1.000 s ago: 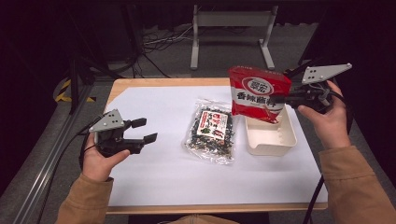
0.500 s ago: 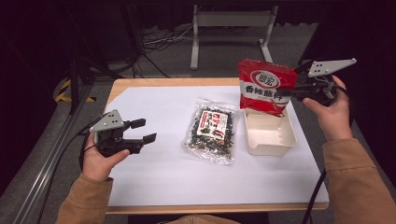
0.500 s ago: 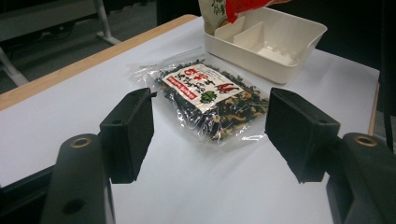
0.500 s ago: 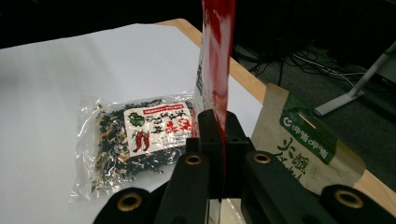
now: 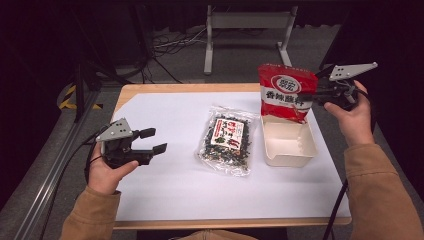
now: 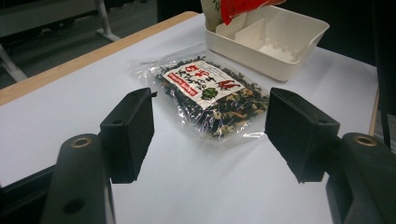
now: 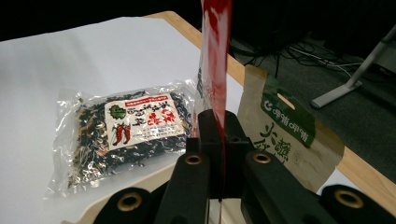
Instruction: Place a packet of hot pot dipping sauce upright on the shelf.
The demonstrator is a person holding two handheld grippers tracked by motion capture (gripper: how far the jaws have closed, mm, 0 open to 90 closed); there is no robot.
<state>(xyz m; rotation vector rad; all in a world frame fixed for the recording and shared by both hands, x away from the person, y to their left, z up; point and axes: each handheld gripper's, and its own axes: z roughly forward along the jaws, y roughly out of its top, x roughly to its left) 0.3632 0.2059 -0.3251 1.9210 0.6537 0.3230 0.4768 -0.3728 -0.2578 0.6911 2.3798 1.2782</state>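
Your bench [image 5: 165, 200] carries a white sheet, and on it, toward your right, sits the white tray [image 5: 289, 145]. Just left of the tray lies the clear bag of dried mix [image 5: 227, 139], flat and untouched. Your right tool [image 5: 306, 96] is pinching the red packet [image 5: 286, 90] by its edge, holding it upright above the tray's far end. A brown-and-green pouch [image 7: 289, 135] hangs just behind the packet. Your left tool [image 5: 152, 140] hovers near the bench's left side, jaws spread and holding nothing.
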